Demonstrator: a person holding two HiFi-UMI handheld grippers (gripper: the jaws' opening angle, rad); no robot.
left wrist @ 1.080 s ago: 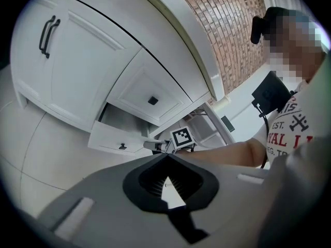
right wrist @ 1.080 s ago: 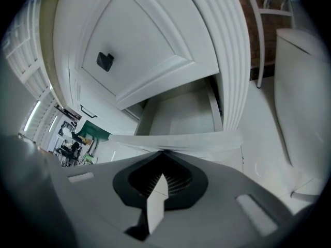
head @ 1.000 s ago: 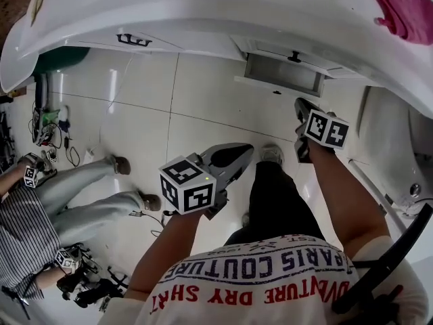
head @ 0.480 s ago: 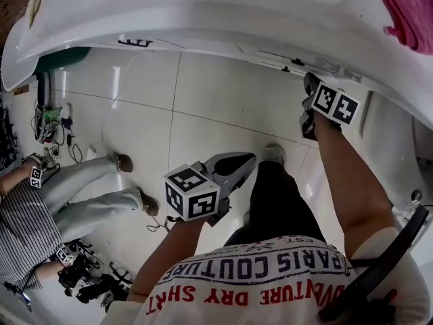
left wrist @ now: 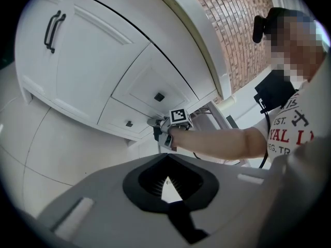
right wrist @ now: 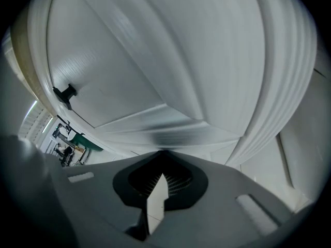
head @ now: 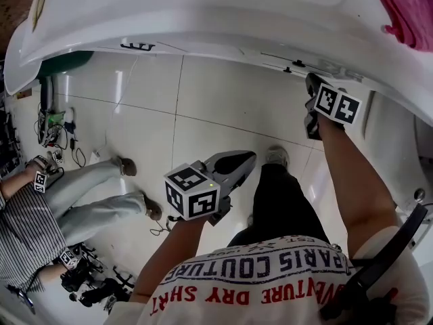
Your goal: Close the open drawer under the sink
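The white drawer point(head: 287, 61) under the sink sits flush in the cabinet, its small dark knob point(right wrist: 64, 93) showing in the right gripper view. My right gripper point(head: 312, 82) is shut and empty, its tips point(right wrist: 163, 152) against the lower edge of the drawer front. The left gripper view shows the same drawer point(left wrist: 129, 123) with the right gripper point(left wrist: 158, 132) touching its right end. My left gripper point(head: 240, 160) hangs above the floor tiles, well back from the cabinet, shut with nothing in it point(left wrist: 165, 155).
A pink towel point(head: 409, 9) lies on the sink counter at top right. A cabinet door with a black handle point(head: 137, 45) is to the left. A seated person's legs point(head: 88, 195) and cables point(head: 51, 127) occupy the floor at left.
The drawer stood open a second ago and is now shut. My right gripper moved forward to the cabinet front and stays pressed there. The left gripper barely moved.
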